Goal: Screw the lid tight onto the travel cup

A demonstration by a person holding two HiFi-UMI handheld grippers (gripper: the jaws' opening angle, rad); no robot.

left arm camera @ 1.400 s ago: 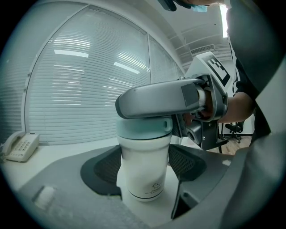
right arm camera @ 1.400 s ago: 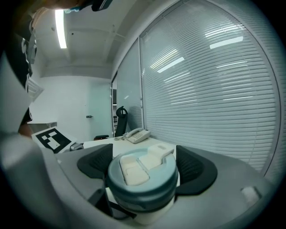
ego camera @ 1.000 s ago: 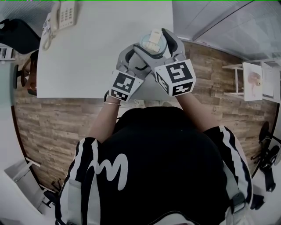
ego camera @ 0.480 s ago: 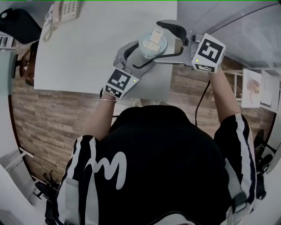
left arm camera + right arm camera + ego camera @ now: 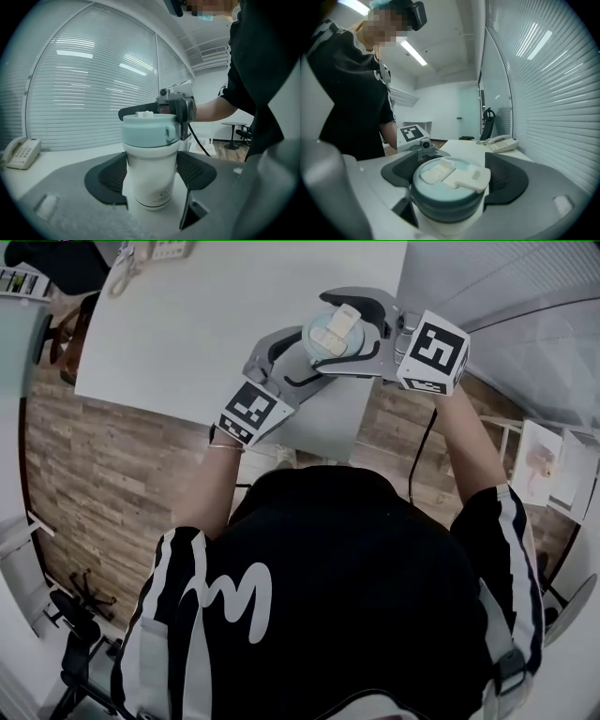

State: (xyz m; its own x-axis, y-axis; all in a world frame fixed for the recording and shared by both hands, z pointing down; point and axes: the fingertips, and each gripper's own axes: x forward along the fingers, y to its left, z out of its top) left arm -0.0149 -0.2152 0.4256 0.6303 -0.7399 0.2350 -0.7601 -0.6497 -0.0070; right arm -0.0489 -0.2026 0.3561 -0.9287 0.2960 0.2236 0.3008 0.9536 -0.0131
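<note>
Cup (image 5: 150,187) upright within left claw (image 5: 152,171)

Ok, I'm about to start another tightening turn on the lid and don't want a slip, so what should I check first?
1. Hold of the left gripper on the travel cup: ok, pads against both sides of the body.
2. The travel cup upright: ok.
3. The lid sitting level on the cup: ok.
4. Hold of the right gripper on the lid: ok, its jaws have just been closing and the pads meet the rim on both sides.
5. The lid already fully tight: cannot tell.
</note>
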